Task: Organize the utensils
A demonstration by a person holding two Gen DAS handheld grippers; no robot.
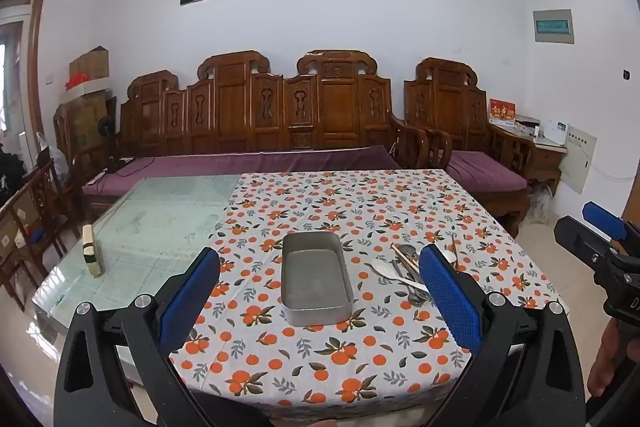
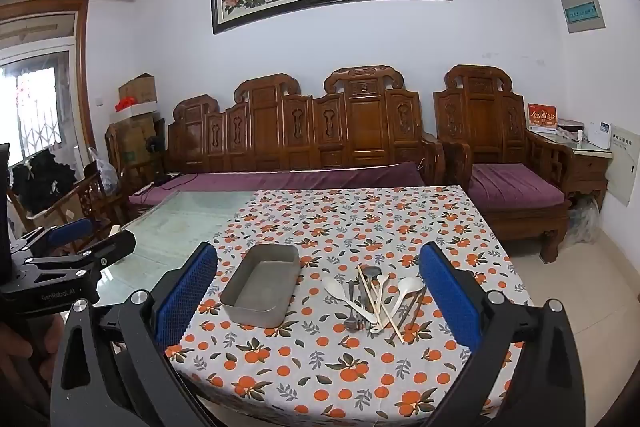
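Observation:
An empty grey metal tray [image 1: 317, 281] [image 2: 262, 287] stands on the orange-print tablecloth [image 1: 320, 359] [image 2: 320, 359]. To its right lies a pile of utensils [image 1: 404, 273] [image 2: 380, 297]: white spoons, metal fork and spoons, chopsticks. My left gripper [image 1: 320, 291] is open and empty, held above the table's near edge in front of the tray. My right gripper [image 2: 318, 287] is open and empty, held in front of the tray and the pile. Each gripper shows at the edge of the other's view, the right gripper [image 1: 600, 239] and the left gripper [image 2: 80, 247].
The left part of the table is bare glass [image 1: 160, 227] [image 2: 176, 223], with a small box [image 1: 92, 251] near its left edge. A carved wooden sofa [image 1: 260, 115] and armchair [image 1: 460, 131] stand behind the table. Tiled floor lies to the right.

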